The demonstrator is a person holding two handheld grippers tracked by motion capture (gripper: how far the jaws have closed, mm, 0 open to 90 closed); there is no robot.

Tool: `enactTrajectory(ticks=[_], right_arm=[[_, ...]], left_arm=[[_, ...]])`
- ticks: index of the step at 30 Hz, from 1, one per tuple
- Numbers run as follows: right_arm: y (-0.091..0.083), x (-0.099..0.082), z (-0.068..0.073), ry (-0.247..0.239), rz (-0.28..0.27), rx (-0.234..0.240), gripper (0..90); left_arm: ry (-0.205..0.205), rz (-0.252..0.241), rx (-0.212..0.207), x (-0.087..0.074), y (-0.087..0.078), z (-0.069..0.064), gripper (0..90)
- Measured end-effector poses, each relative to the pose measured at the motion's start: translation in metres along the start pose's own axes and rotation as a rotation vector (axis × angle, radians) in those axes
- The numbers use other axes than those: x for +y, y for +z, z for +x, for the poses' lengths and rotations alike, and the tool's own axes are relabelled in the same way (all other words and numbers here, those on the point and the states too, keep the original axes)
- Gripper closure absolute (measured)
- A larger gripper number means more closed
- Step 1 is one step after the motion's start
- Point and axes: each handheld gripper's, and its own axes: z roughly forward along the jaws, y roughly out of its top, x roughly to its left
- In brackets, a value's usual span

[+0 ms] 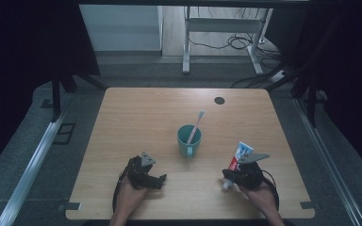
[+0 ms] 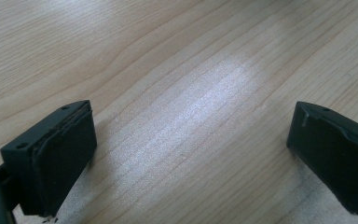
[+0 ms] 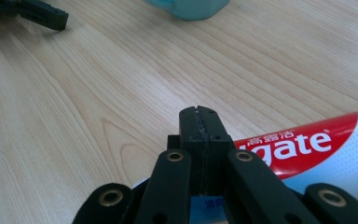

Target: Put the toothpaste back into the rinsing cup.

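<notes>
One wooden table (image 1: 136, 113), two grippers, one teal cup (image 1: 188, 140) mid-table holding one pink toothbrush (image 1: 196, 124). Left gripper (image 1: 160, 180) near-left, jaws wide apart, empty. Right gripper (image 3: 199, 122) pinched fully together, over one toothpaste tube (image 3: 307, 149) lying near-right.

Two black claws, one in each bare hand, forearms bare with no sleeves in the high view. Left claw (image 1: 162, 179): grey three-cornered plate on top, black cable looping by the wrist. Right claw (image 1: 226, 181): same grey plate, same black cable. Left claw pads (image 2: 63, 161) are thick, matte black, blocky, with small screw holes on top. Right claw linkage shows brass-ringed pivot holes; its flat black pads (image 3: 189, 126) carry tiny screw dimples.
</notes>
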Motion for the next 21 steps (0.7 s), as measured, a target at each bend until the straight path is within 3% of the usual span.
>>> enactTrajectory(ticks=[21], right_arm=[[-0.021,-0.018,-0.013,0.029,0.029,-0.044,89.1]], left_arm=[[0.001,0.001,0.000,0.000,0.000,0.000,1.5]])
